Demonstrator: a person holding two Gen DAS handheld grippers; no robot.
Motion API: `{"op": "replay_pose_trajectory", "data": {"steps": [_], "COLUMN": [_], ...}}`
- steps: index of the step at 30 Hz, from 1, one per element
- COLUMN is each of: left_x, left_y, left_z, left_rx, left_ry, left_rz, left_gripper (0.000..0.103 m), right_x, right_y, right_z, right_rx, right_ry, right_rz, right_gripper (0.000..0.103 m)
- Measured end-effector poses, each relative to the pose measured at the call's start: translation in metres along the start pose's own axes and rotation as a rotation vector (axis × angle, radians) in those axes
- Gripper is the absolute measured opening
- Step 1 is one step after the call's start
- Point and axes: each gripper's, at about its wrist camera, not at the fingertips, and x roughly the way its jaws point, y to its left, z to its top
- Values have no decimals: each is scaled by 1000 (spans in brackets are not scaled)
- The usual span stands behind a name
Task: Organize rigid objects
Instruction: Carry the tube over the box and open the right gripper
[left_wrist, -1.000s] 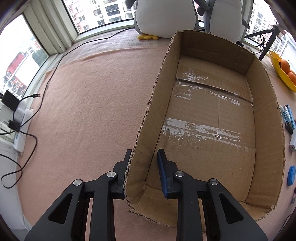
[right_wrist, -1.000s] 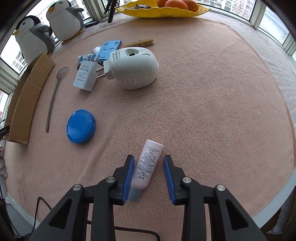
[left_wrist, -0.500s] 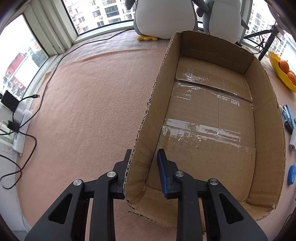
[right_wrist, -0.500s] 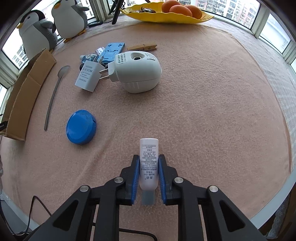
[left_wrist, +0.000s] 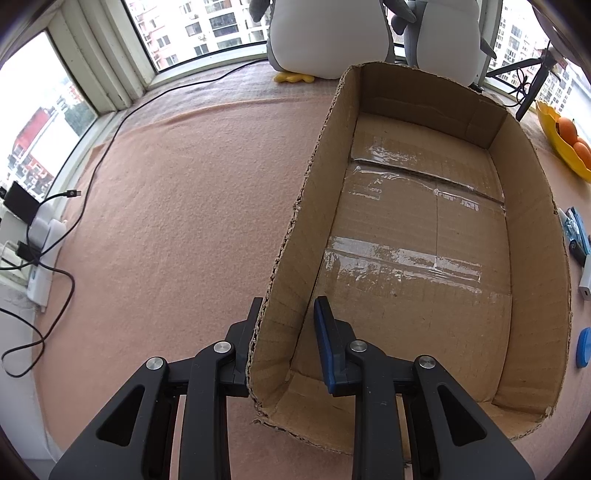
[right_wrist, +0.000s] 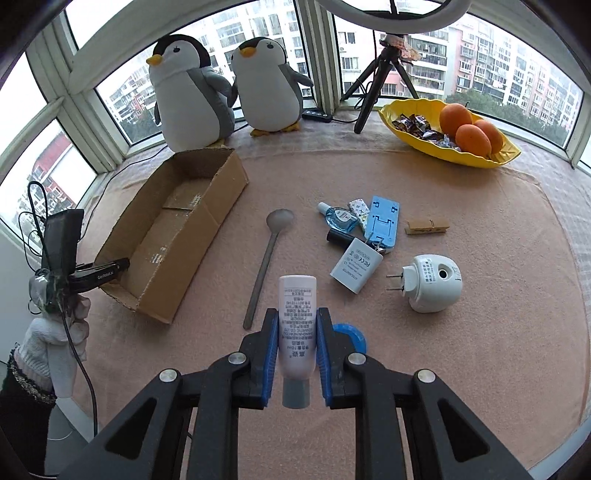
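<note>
The right gripper (right_wrist: 297, 350) clamps the small white plastic tube (right_wrist: 297, 328); it should clear the near wall of the open brown cardboard box (right_wrist: 173, 236), which the left gripper (left_wrist: 286, 343) pinches, before release.

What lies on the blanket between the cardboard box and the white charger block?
In the right wrist view, only the grey spoon lies between the cardboard box and the white charger block; otherwise bare blanket.

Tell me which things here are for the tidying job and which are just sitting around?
For the job: white tube in the right gripper; cardboard box, wall pinched by the left gripper; spoon; blue lid; white charger; clothespin.

Just sitting around: plush penguins; yellow fruit dish; tripod.
</note>
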Motion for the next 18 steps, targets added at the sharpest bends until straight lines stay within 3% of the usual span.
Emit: {"op": "replay_pose_trajectory", "data": {"steps": [11, 18], "left_x": [0, 0], "left_y": [0, 0], "left_z": [0, 0], "left_rx": [4, 2], "left_ry": [-10, -11], "left_rz": [4, 3], "left_gripper": [24, 24], "right_x": [34, 60], "right_y": [95, 127], "right_z": [37, 43], "right_rx": [-104, -135], "right_ry": [-27, -1], "right_rz": [160, 189], "right_gripper": [18, 18]}}
